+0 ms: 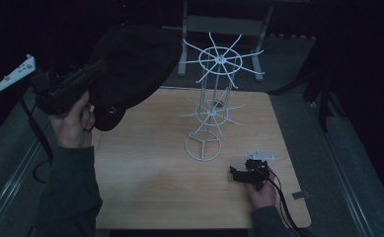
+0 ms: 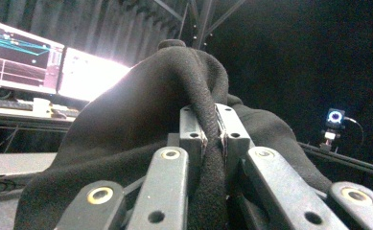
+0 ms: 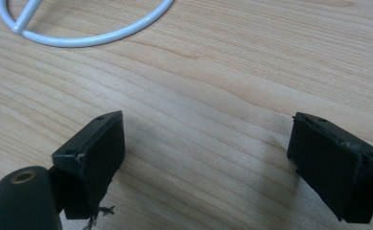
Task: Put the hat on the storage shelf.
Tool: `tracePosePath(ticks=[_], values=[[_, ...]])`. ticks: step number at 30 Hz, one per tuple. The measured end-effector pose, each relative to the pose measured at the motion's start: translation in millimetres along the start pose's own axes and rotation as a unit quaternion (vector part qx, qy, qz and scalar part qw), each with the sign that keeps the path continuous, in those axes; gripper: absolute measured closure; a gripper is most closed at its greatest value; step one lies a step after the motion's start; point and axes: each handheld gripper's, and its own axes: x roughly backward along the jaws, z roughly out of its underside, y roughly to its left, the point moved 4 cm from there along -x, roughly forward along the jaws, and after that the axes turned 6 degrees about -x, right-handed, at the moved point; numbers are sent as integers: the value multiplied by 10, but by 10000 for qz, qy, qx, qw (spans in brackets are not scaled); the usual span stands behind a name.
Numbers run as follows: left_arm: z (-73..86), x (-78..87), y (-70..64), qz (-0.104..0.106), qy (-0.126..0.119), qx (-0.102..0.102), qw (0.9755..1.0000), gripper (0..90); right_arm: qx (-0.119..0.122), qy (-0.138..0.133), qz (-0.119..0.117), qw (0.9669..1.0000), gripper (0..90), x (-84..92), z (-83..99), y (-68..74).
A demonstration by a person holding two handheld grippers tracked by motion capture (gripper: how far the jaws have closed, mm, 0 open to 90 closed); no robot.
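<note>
A black cap (image 1: 130, 69) hangs in the air above the left edge of the desk (image 1: 150, 182), clamped by a fold of its fabric in the left gripper (image 1: 98, 64), whose jaws are pressed together on the cloth. To its right, mid-desk, stands a white wire hat rack (image 1: 214, 98) with two tiers of radiating spokes; the upper spokes lie just right of the cap and about level with it in the high view, so the coming move likely turns on carrying the cap rightward onto a spoke. The left hand (image 1: 73, 123) is far nearer the rack's top than the right gripper (image 1: 244, 174), which rests low on the desk at right, jaws wide apart and holding nothing. The left gripper view shows the pinched fold (image 2: 212, 143) and lit monitors (image 2: 54, 67) behind; the right gripper view shows bare wood grain and the rack's base ring (image 3: 86, 36).
</note>
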Motion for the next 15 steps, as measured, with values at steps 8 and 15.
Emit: tracePosePath(ticks=[8,15], values=[[61,-121,-51,125,147,-19,9998,844,1,0,-2,10000,125,0,0,0],[137,-225,-49,230,276,48,9993,844,2,2,-3,10000,125,0,0,0]])
